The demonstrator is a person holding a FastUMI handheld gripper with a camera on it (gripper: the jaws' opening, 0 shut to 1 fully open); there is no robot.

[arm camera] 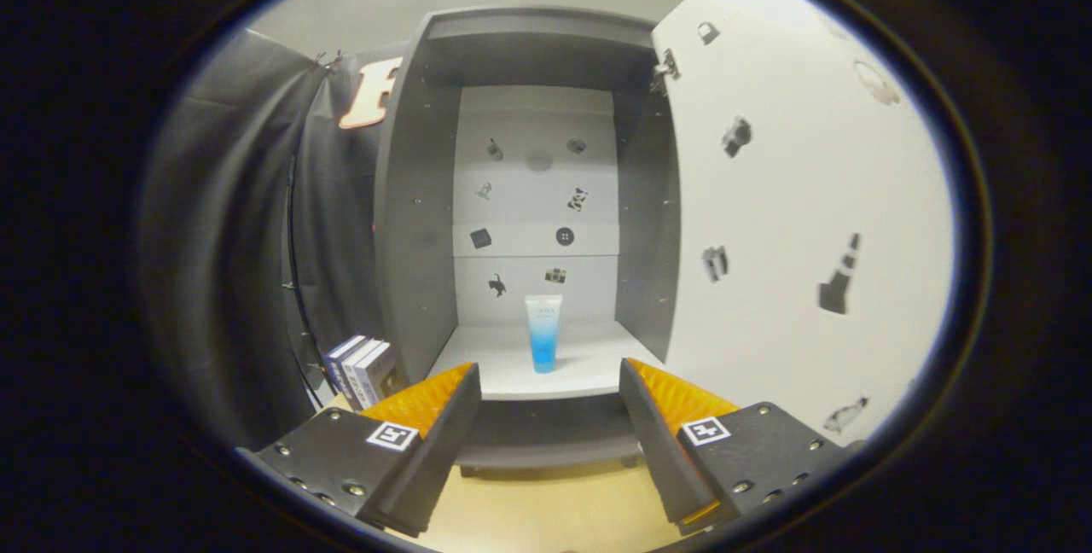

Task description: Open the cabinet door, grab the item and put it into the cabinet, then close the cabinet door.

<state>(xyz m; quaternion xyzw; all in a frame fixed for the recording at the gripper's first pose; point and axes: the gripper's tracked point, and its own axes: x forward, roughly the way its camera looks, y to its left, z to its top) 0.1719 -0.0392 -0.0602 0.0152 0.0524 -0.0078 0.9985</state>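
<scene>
The grey cabinet [409,220] stands straight ahead with its white door [793,195] swung wide open to the right. A clear tube with a blue lower half [543,334] stands upright, cap down, on the cabinet's white shelf [589,365], beyond my fingers and roughly midway between them. My gripper [550,382] is open, with nothing between its fingers, and sits in front of the cabinet over a wooden tabletop [546,510].
Several books [358,369] stand upright left of the cabinet, beside the left finger. Black cloth hangs along the left side. The open door carries small stickers and reaches down close to the right finger. The cabinet's back panel also has stickers.
</scene>
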